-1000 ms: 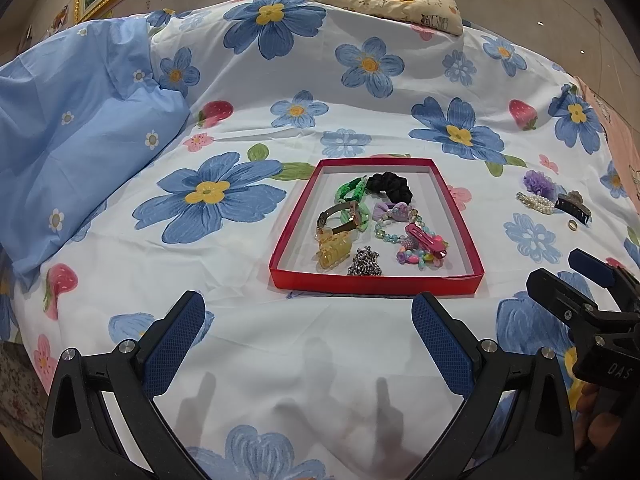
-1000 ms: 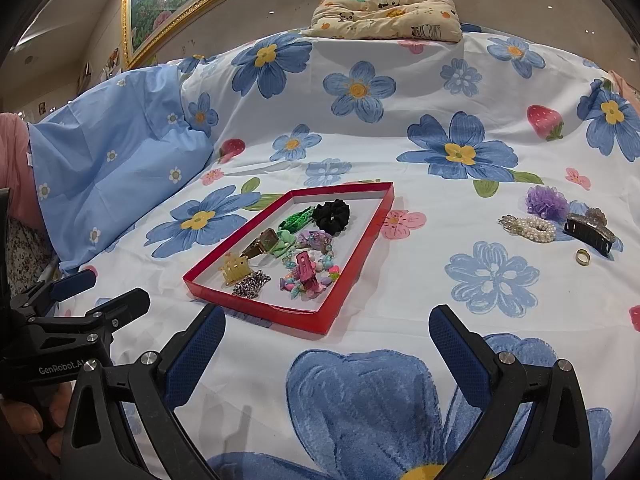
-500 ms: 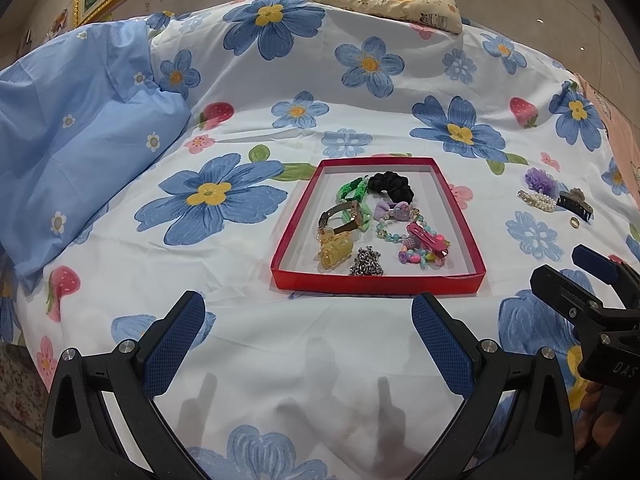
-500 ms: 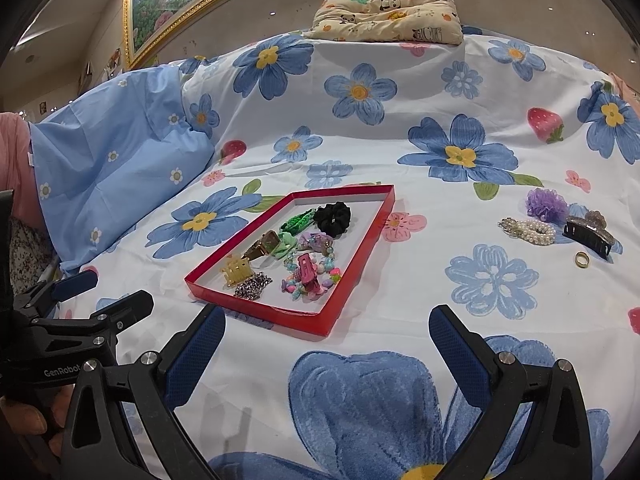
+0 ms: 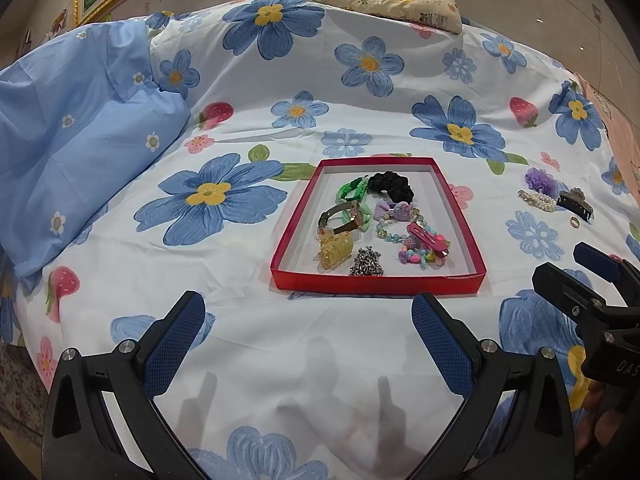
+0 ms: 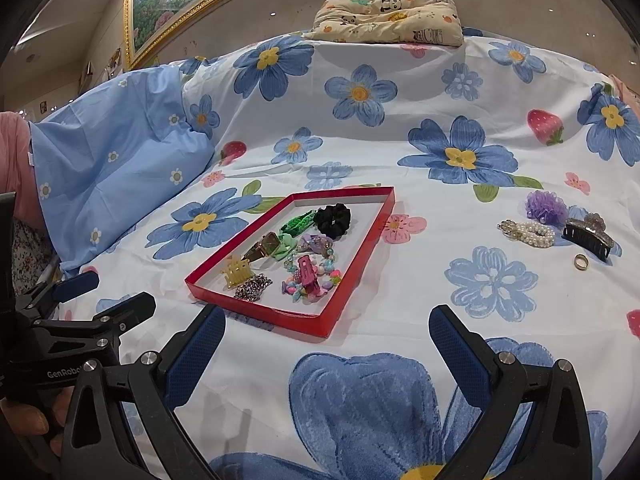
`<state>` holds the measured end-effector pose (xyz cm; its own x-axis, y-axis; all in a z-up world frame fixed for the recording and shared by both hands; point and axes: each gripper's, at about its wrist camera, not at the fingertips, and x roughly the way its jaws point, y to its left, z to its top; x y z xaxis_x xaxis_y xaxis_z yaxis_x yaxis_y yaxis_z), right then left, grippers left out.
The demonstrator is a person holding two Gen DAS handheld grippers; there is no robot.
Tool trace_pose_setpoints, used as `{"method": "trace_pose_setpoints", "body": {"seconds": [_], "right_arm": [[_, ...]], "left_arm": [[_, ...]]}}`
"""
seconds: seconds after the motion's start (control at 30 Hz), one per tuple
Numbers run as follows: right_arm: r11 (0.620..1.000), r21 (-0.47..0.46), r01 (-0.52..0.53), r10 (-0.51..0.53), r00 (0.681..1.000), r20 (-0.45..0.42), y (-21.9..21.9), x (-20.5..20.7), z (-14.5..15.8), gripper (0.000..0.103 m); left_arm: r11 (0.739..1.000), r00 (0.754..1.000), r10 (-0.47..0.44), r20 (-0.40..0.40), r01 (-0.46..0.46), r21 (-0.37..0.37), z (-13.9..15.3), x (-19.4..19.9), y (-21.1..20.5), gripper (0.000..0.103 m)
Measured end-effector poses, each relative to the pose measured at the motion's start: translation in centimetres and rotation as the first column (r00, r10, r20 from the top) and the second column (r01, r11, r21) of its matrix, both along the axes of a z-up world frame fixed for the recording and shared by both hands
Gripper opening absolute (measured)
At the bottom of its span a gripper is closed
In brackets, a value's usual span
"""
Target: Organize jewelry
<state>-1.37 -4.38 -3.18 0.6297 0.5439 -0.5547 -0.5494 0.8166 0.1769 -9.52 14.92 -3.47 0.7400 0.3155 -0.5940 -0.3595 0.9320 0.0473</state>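
A shallow red tray [image 5: 378, 283] [image 6: 360, 256] lies on the flowered bedsheet and holds several pieces: a black scrunchie [image 5: 390, 187], a green chain, a yellow claw clip [image 5: 336, 252], a silver chain and a bead bracelet. To its right on the sheet lie a purple scrunchie [image 6: 546, 207], a pearl clip [image 6: 526, 233], a dark claw clip [image 6: 588, 234] and a gold ring [image 6: 581, 261]. My left gripper [image 5: 308, 340] hangs open just short of the tray's near rim. My right gripper [image 6: 328, 354] is open too, over a big blue flower, with nothing between its fingers.
A light blue pillow [image 5: 68, 152] bulges at the left. A folded patterned quilt [image 6: 388, 20] sits at the far edge of the bed. The sheet drops off at the left edge [image 5: 16, 344]. A hand [image 6: 28, 420] grips the left tool.
Both views have shifted only slightly; the tray sits a little farther off in the left wrist view. Nothing was taken hold of or let go.
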Motion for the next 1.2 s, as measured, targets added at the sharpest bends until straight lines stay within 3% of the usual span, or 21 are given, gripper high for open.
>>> {"method": "trace_pose_setpoints", "body": {"seconds": [1.2], "right_arm": [[1.0,-0.002,-0.003,0.003,1.0,-0.007,-0.34,0.42,0.19,0.103]], "left_arm": [[1.0,1.0,-0.022,-0.002,0.022,-0.011,-0.08,0.86,-0.26,0.103]]}}
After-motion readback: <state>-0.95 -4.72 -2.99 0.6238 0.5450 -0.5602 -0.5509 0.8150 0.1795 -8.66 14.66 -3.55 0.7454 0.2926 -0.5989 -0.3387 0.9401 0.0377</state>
